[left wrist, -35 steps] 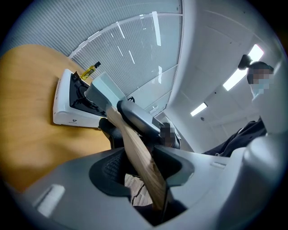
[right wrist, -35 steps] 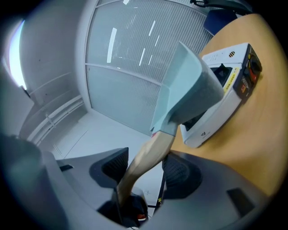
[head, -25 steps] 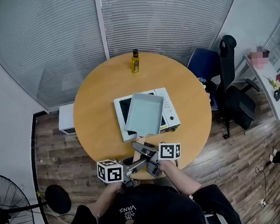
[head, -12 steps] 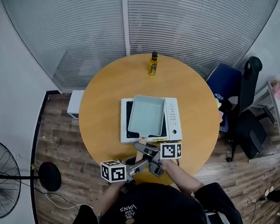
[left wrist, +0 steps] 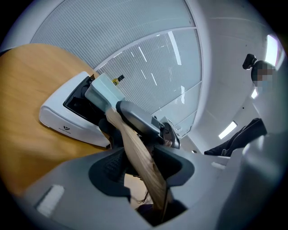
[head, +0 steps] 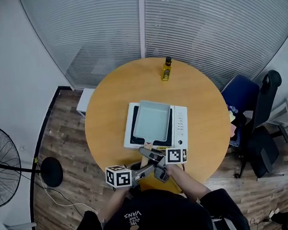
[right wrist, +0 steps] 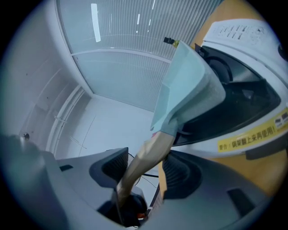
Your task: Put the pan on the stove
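Note:
A pale teal square pan (head: pixel 152 120) with a wooden handle (head: pixel 145 160) lies low over the black plate of the white stove (head: pixel 180 126); I cannot tell whether it rests on it. Both grippers hold the handle at the table's near edge. My right gripper (head: pixel 150 155) is shut on the handle close to the pan, and my left gripper (head: pixel 147 170) is shut on its end. In the left gripper view the handle (left wrist: pixel 139 152) runs between my left gripper's (left wrist: pixel 141 168) pads toward the pan (left wrist: pixel 103 90). In the right gripper view the handle (right wrist: pixel 144 157) rises from my right gripper (right wrist: pixel 144 168) to the pan (right wrist: pixel 189 85).
The stove stands mid-way on a round wooden table (head: pixel 110 119). A yellow oil bottle (head: pixel 166 68) stands at the table's far edge. An office chair (head: pixel 262 123) is at the right, a floor fan (head: pixel 2 166) at the left, glass walls with blinds behind.
The pan has come down toward the stove and turned square with it, both grippers moving with its handle. The head view has shifted.

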`<act>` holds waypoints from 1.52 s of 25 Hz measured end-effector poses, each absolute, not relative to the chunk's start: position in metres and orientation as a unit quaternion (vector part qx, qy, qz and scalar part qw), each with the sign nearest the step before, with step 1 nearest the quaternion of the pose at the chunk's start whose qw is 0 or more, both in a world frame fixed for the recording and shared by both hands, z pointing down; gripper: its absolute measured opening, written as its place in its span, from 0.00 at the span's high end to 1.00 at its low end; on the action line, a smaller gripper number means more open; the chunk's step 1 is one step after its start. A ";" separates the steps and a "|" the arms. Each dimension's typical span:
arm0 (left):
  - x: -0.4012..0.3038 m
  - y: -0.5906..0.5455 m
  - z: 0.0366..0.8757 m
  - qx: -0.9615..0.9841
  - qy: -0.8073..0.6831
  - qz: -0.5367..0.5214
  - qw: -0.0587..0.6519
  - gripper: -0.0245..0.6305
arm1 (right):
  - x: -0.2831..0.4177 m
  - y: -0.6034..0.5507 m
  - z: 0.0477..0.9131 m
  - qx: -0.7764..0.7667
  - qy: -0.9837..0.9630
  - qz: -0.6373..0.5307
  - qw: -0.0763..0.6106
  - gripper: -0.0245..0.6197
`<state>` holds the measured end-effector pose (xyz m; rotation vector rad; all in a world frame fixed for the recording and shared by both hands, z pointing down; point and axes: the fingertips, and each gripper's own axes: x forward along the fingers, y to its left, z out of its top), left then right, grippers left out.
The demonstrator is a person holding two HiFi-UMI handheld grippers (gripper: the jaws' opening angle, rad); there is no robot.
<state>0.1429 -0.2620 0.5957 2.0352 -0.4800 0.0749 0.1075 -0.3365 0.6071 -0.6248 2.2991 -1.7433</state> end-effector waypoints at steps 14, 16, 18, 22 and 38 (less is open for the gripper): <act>0.141 -0.268 0.615 0.827 -0.263 0.015 0.497 0.59 | 0.120 -0.332 0.621 -0.218 0.789 -0.574 0.035 0.56; 0.138 -0.269 0.619 0.819 -0.278 0.005 0.502 0.56 | 0.124 -0.329 0.620 -0.217 0.791 -0.572 0.033 0.56; 0.137 -0.270 0.619 0.813 -0.288 -0.012 0.505 0.56 | 0.129 -0.326 0.618 -0.213 0.790 -0.574 0.036 0.56; 0.138 -0.270 0.615 0.807 -0.312 -0.035 0.501 0.55 | 0.137 -0.319 0.616 -0.204 0.791 -0.575 0.035 0.56; 0.130 -0.249 0.588 0.817 -0.314 -0.065 0.479 0.50 | 0.157 -0.301 0.602 -0.242 0.796 -0.553 0.053 0.56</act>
